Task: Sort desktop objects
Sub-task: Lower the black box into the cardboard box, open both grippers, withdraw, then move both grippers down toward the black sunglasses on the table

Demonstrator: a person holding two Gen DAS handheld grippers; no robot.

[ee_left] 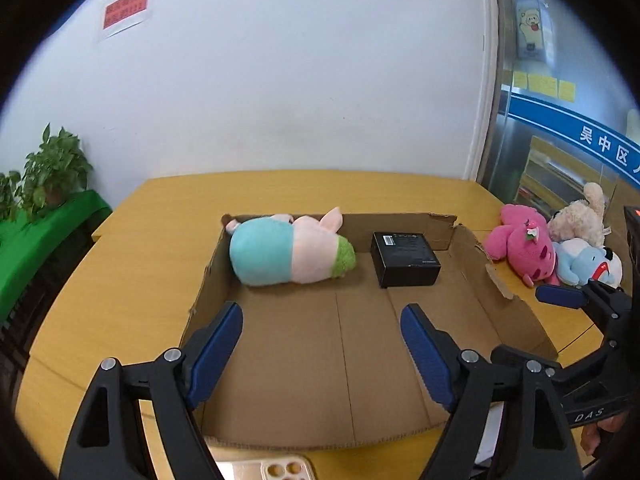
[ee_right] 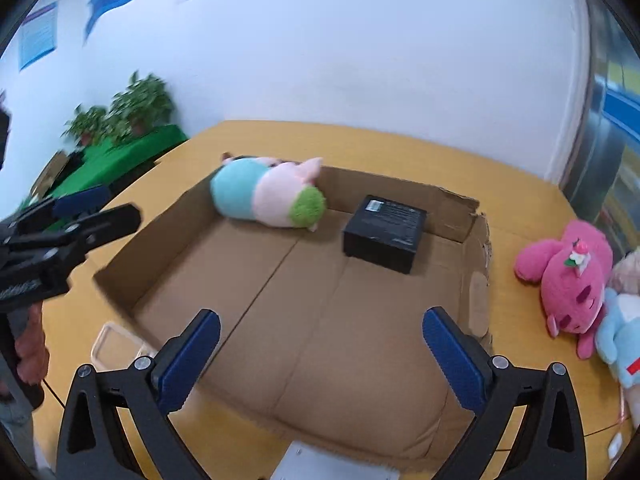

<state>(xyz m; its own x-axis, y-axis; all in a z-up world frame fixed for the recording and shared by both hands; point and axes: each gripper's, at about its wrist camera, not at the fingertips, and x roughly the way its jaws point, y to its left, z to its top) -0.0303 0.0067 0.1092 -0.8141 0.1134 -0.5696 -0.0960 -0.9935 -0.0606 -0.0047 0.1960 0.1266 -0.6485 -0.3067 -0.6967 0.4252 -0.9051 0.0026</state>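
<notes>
A shallow cardboard box (ee_left: 460,304) (ee_right: 168,252) lies on the yellow table. Inside it at the back lie a blue, pink and green plush pig (ee_left: 288,252) (ee_right: 268,196) and a small black box (ee_left: 404,260) (ee_right: 384,232). My left gripper (ee_left: 322,316) is open and empty, above the box's near floor. My right gripper (ee_right: 322,324) is open and empty, above the box's front right part; it also shows in the left wrist view (ee_left: 560,296). A pink plush (ee_left: 520,248) (ee_right: 568,284), a beige plush (ee_left: 580,220) and a light blue plush (ee_left: 588,264) (ee_right: 620,332) lie right of the box.
A phone in a clear case (ee_left: 276,470) lies at the table's near edge by the left gripper. A clear lid or tray (ee_right: 112,344) lies left of the box. Potted plants (ee_left: 52,172) stand on a green-covered stand left of the table. A white wall is behind.
</notes>
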